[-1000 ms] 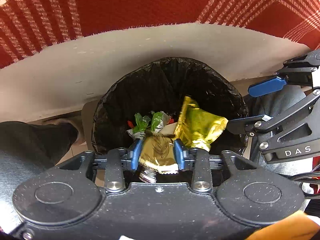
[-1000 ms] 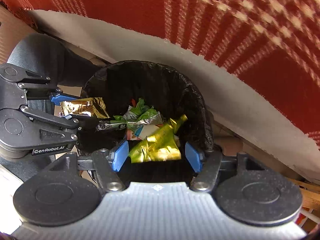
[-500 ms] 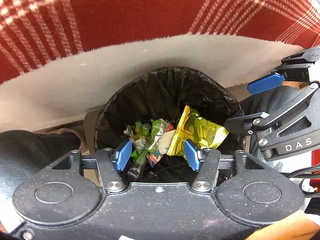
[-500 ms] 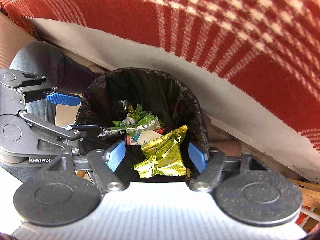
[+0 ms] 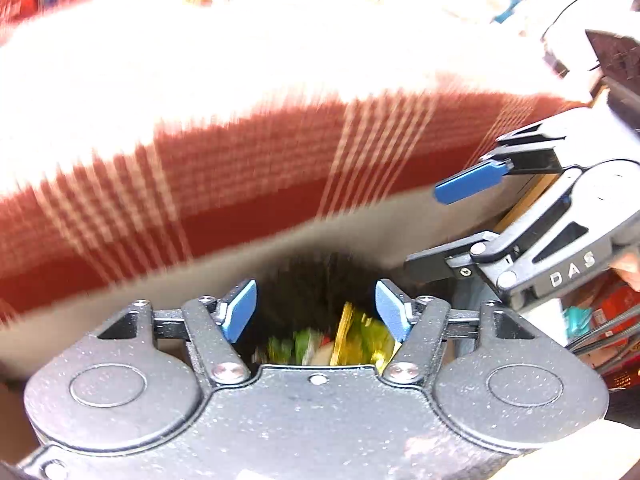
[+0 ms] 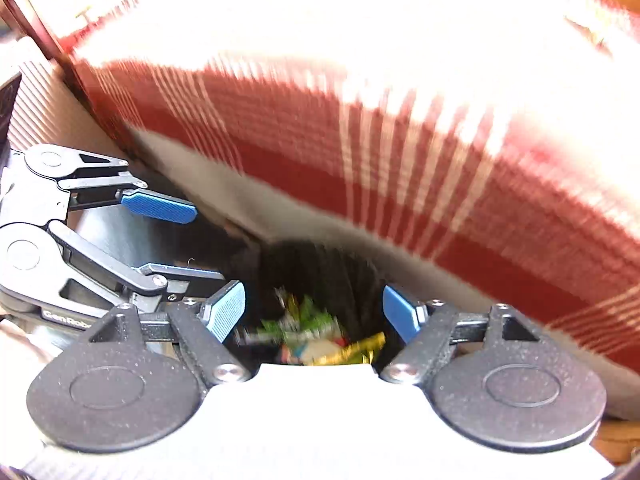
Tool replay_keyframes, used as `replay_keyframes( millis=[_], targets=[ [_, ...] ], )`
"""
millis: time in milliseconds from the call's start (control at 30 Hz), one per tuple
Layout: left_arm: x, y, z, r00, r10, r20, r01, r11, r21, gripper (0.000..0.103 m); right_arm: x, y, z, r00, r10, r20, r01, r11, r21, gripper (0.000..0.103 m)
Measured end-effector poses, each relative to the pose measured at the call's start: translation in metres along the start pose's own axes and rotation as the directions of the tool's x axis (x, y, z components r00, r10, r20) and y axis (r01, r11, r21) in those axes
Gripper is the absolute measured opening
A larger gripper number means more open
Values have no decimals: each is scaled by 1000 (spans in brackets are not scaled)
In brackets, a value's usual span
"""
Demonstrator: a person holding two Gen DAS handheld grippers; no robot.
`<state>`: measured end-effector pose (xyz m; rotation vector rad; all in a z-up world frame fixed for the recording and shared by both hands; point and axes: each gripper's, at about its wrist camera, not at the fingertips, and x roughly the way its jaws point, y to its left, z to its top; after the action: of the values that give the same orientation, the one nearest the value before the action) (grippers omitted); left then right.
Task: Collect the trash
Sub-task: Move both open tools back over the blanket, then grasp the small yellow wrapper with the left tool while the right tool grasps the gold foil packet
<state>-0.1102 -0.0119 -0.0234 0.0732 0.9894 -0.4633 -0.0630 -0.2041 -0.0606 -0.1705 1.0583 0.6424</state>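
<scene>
A black-lined trash bin (image 5: 312,280) (image 6: 320,276) stands below a red plaid cloth. Inside lie gold and green wrappers (image 5: 352,340) (image 6: 320,336), blurred by motion. My left gripper (image 5: 316,310) hangs above the bin's near rim, open, nothing between its blue pads. My right gripper (image 6: 314,310) is likewise open and empty over the bin. Each gripper shows in the other's view: the right one (image 5: 444,228) at the right edge, the left one (image 6: 192,244) at the left edge, both with jaws apart.
The red and white plaid cloth (image 5: 240,176) (image 6: 400,160) hangs over a table edge above the bin, with a pale underside band (image 5: 160,292). Blurred clutter sits on the tabletop at the far edge. Cables and red boxes (image 5: 608,320) lie at the right.
The left gripper opened and dropped its gold wrapper into the bin. Both grippers have since risen and tilted up, so the bin looks smaller and the tabletop has come into view.
</scene>
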Motion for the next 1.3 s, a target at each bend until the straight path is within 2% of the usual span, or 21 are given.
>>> replay_keyframes(
  millis=[100, 200, 300, 367, 567, 733, 867, 933, 1100, 1200, 1267, 1300],
  targets=[
    [-25, 1, 17, 996, -29, 83, 29, 1000, 3, 70, -33, -4, 5, 995, 2, 104, -2, 1000, 7, 86],
    [-44, 2, 37, 982, -26, 188, 24, 1000, 14, 77, -59, -5, 8, 979, -19, 202, 23, 1000, -14, 88],
    [-52, 4, 60, 966, 36, 255, -40, 999, 11, 79, -79, -11, 17, 948, -103, 301, 111, 994, -10, 89],
    [-53, 11, 75, 951, 80, 299, -78, 997, -17, 79, -89, -20, 25, 919, -180, 350, 178, 983, 39, 89],
    [-34, 45, 124, 907, 181, 380, -144, 982, -123, 79, -101, -67, 44, 847, -318, 427, 244, 945, 220, 89],
    [-5, 73, 159, 878, 253, 406, -179, 961, -211, 78, -101, -93, 61, 813, -374, 446, 274, 922, 274, 89],
    [22, 90, 187, 882, 280, 379, -183, 945, -272, 75, -90, -111, 79, 790, -423, 444, 322, 902, 287, 89],
    [35, 96, 198, 887, 275, 372, -166, 940, -298, 74, -83, -121, 87, 784, -444, 433, 343, 892, 293, 89],
    [65, 108, 223, 881, 300, 365, -172, 923, -345, 73, -60, -150, 113, 791, -469, 393, 363, 877, 316, 87],
    [82, 117, 234, 884, 311, 348, -176, 913, -369, 65, -47, -169, 128, 797, -475, 374, 355, 869, 345, 87],
    [91, 121, 238, 889, 306, 342, -167, 910, -379, 52, -37, -183, 137, 805, -467, 367, 334, 866, 371, 87],
    [95, 124, 239, 892, 301, 337, -161, 908, -386, 50, -34, -189, 141, 808, -463, 366, 325, 867, 379, 87]
  ],
)
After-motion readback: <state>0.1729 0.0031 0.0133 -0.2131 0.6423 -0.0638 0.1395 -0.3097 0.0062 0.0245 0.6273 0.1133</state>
